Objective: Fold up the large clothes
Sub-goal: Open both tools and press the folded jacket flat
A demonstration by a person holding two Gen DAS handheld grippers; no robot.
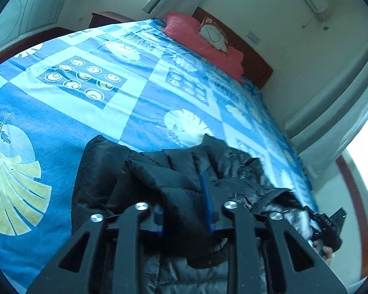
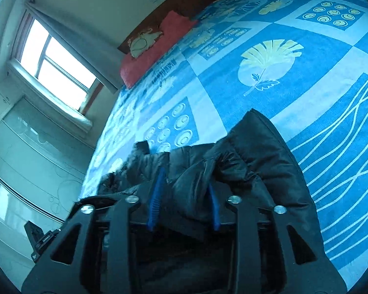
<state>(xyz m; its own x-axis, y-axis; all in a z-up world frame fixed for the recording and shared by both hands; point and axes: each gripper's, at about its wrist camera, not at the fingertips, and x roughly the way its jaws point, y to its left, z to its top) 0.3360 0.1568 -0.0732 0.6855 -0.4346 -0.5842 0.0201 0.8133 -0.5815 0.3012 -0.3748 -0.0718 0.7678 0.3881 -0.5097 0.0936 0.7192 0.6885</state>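
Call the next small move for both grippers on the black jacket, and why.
Probably carry the held edge forward over the bed and lay it down. Both the left gripper and right gripper have black jacket fabric bunched between their blue fingers, and the jacket sits crumpled at the near edge of the blue bedspread, not yet spread flat.

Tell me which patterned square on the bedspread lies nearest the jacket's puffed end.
The wavy-line square, right beside the black jacket; the ringed-circle squares and leaf squares lie farther off.
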